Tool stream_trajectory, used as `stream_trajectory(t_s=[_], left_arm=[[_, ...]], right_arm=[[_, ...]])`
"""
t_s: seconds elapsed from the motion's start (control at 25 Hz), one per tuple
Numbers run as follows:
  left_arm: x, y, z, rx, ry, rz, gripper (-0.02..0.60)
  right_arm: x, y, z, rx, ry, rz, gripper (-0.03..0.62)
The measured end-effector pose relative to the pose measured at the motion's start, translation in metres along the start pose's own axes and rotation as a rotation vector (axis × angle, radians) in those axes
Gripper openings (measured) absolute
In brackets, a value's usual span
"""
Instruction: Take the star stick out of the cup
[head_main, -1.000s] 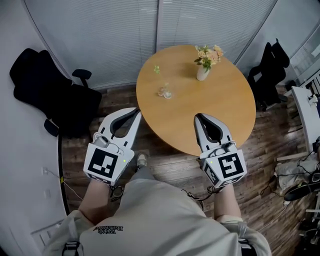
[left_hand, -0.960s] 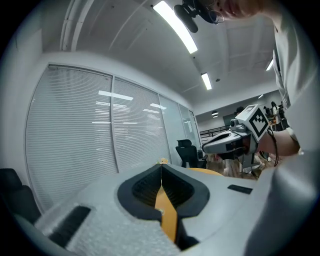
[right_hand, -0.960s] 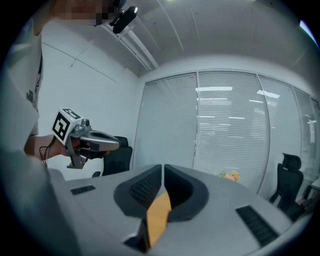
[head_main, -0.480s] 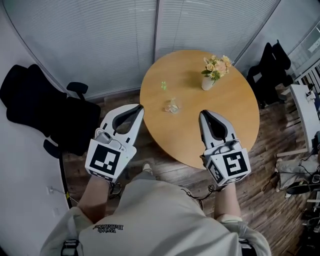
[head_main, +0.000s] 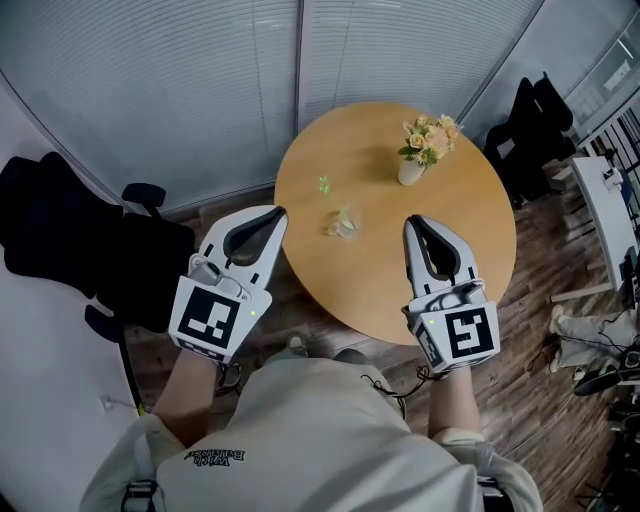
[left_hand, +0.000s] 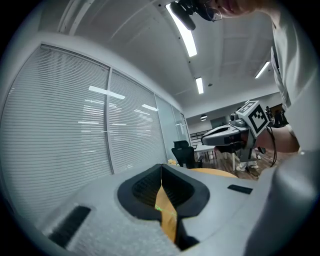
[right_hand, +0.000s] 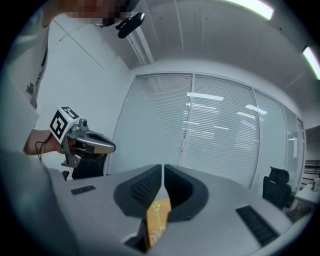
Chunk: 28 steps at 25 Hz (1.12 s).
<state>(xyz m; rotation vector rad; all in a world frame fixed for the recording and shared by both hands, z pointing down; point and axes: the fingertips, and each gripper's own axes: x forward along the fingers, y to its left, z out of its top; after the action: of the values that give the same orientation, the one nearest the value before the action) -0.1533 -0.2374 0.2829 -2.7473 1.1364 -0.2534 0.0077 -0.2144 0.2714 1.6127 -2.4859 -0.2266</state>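
1. The left gripper (head_main: 275, 212) is held with its jaws fully closed, pad against pad. Nothing is gripped between them.
2. The right gripper (head_main: 412, 220) is likewise held with its jaws drawn together, only a thin slit being left at the tips. Nothing is gripped between them.
3. The tips of the left gripper are located at the near rim of the round wooden table (head_main: 450, 250), with its body over the floor. The right gripper is located above the table's near part.
4. The clear cup (head_main: 343, 226) is found on the table between the two sets of tips, to the right of the left gripper and to the left of the right gripper, apart from both.
5. The star stick (head_main: 323, 185) is seated upright in the cup, its green star raised above the rim. In the right gripper view it is seen through the opening under the closed pads.
6. A white vase of flowers (head_main: 409, 173) is placed ahead of the right gripper, beyond the cup.
7. A black office chair (head_main: 70, 235) is placed on the floor, well to the left of the left gripper.
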Motion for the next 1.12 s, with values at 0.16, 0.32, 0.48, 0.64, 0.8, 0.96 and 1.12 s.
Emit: stream_trajectory(t_s=[0.16,0.32,0.48,0.64,0.8,0.96,1.12], left_arm=[[0.006,-0.001,-0.002,0.007,0.013,0.002,0.023],[0.013,-0.001,-0.002,0.013,0.022,0.016,0.023],[0.022,-0.004,-0.002,0.015,0.026,0.028,0.023],[0.03,-0.003,-0.007,0.012,0.047,0.065,0.023],[0.039,0.002,-0.006,-0.002,0.055,0.097,0.023],[0.051,0.009,-0.003,-0.013,0.037,0.128,0.023],[0.069,0.024,-0.001,0.038,0.033,0.156,0.025]], right_arm=[[0.0,-0.012,-0.006,0.049,0.002,-0.003,0.037],[0.003,-0.025,-0.007,0.049,-0.004,0.004,0.037],[0.007,-0.032,-0.011,0.049,-0.001,0.023,0.037],[0.01,-0.034,-0.017,0.064,0.008,0.049,0.037],[0.013,-0.041,-0.02,0.085,0.005,0.062,0.037],[0.019,-0.047,-0.02,0.101,-0.005,0.072,0.037],[0.031,-0.057,-0.019,0.115,-0.019,0.073,0.037]])
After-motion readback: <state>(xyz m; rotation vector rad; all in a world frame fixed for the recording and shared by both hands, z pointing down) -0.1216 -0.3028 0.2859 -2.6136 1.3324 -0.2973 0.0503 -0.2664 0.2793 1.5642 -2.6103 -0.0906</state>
